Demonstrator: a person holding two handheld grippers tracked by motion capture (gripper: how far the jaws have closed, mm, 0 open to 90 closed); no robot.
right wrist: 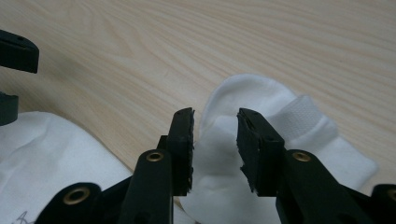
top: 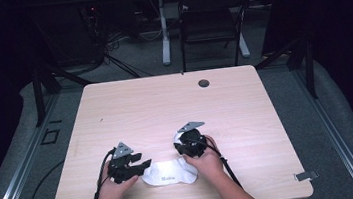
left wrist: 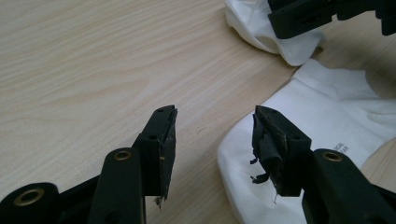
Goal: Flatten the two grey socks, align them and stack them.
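sock (top: 169, 173): white, small dark print | table (top: 155, 107): pale wood grain

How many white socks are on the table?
2. One sock lies flat on the table by the left tool. The other sock sits bunched between the jaws of the right tool. Hands may hide more.

The pale wood worktop (top: 164, 101) has a dark round grommet (top: 204, 83) near its far edge. Beyond it stands a black chair (top: 211, 22) beside a white desk leg (top: 163, 30), with cables (top: 108, 47) tangled on the grey floor (top: 295, 96).
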